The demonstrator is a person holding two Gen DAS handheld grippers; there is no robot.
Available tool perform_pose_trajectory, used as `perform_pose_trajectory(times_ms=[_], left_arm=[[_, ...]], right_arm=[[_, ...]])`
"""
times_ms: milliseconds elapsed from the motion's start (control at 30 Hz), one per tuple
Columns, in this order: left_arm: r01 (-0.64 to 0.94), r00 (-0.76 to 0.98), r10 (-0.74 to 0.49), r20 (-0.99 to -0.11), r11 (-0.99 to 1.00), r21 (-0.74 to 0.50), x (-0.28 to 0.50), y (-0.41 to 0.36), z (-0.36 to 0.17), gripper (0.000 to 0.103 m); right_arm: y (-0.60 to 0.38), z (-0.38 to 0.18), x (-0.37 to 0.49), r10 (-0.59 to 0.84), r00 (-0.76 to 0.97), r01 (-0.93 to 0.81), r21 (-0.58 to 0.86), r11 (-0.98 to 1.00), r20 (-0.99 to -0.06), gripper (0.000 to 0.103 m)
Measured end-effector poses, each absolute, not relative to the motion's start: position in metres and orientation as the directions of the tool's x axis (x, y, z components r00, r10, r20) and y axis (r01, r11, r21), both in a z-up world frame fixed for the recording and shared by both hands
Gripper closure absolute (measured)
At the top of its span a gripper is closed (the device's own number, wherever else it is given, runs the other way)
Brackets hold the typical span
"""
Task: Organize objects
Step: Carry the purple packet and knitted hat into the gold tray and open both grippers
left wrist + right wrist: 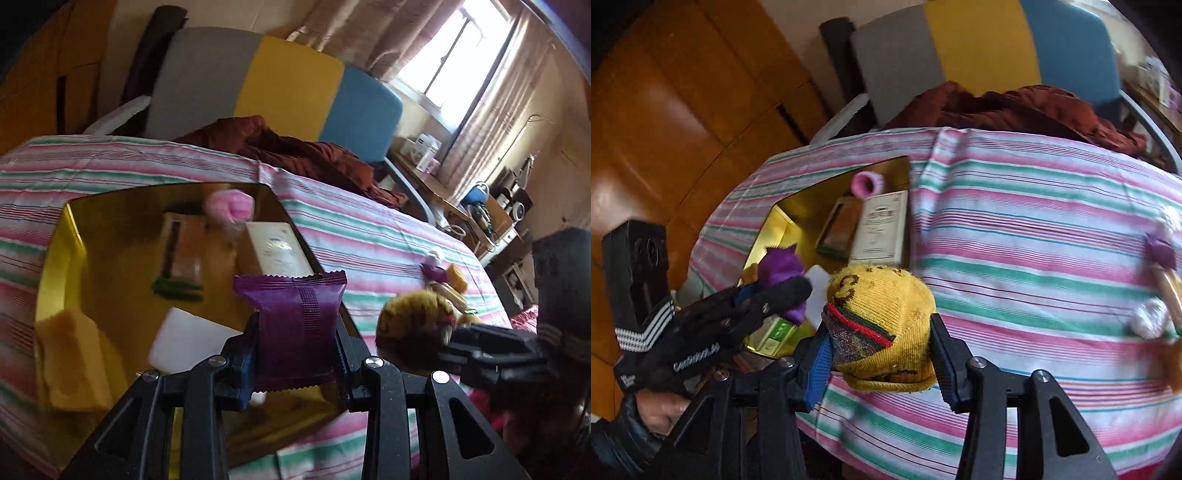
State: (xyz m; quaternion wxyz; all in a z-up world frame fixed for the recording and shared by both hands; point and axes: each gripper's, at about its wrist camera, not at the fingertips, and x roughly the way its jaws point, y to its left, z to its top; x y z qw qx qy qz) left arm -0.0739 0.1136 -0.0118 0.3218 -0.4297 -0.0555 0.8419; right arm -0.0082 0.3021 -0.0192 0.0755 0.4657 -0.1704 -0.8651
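Observation:
My left gripper (295, 332) is shut on a purple snack packet (295, 325), held over the near right part of a gold tray (59, 258). In the right wrist view that same left gripper (783, 295) holds the purple packet (781, 267) above the gold tray (783, 218). My right gripper (879, 343) is shut on a small yellow knitted cap (882, 325) with a red and green band, above the striped cloth just right of the tray. The cap (413, 325) and the right gripper (454, 338) show at the right of the left wrist view.
The tray holds a pink roll (868, 184), a white box (882, 229), a brown packet (842, 225), a yellow sponge (74, 365) and a white block (188, 339). Small items (1161, 291) lie on the striped cloth (1034, 229). A dark red cloth (1015, 107) and a chair (280, 81) stand behind.

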Motion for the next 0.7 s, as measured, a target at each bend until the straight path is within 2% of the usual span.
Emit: perform_pose_trajectory(times_ms=[233,267,300,333,367,500,700], left_arm=[[-0.448,-0.474,0.548,-0.690,-0.824,-0.346,-0.109,0.105,0.000,0.066],[-0.445,-0.485,0.540,-0.688,-0.830,-0.338,-0.116,0.106,0.002,0.062],[-0.437,-0.494,0.534,-0.686,-0.835,-0.335,-0.123,0.107,0.005,0.048],[-0.427,-0.502,0.528,-0.685,-0.840,-0.335,-0.128,0.107,0.006,0.029],[-0.416,-0.505,0.528,-0.683,-0.842,-0.344,-0.136,0.107,0.008,0.025],[-0.391,-0.522,0.514,-0.681,-0.853,-0.345,-0.146,0.105,0.007,0.024],[-0.367,-0.527,0.480,-0.702,-0.873,-0.321,-0.124,0.094,-0.011,0.024]], right_arm=[[0.265,-0.034,-0.026,-0.298,-0.506,0.040,0.323,-0.946,-0.809,0.052],[0.263,-0.037,-0.027,-0.282,-0.505,0.035,0.307,-0.951,-0.815,0.051],[0.261,-0.040,-0.029,-0.266,-0.503,0.032,0.290,-0.957,-0.822,0.047],[0.259,-0.042,-0.030,-0.255,-0.499,0.029,0.278,-0.960,-0.828,0.046],[0.258,-0.044,-0.030,-0.241,-0.497,0.022,0.266,-0.964,-0.834,0.042],[0.260,-0.048,-0.027,-0.199,-0.501,0.003,0.228,-0.974,-0.842,0.028],[0.262,-0.049,-0.023,-0.183,-0.509,-0.006,0.216,-0.976,-0.841,0.022]])
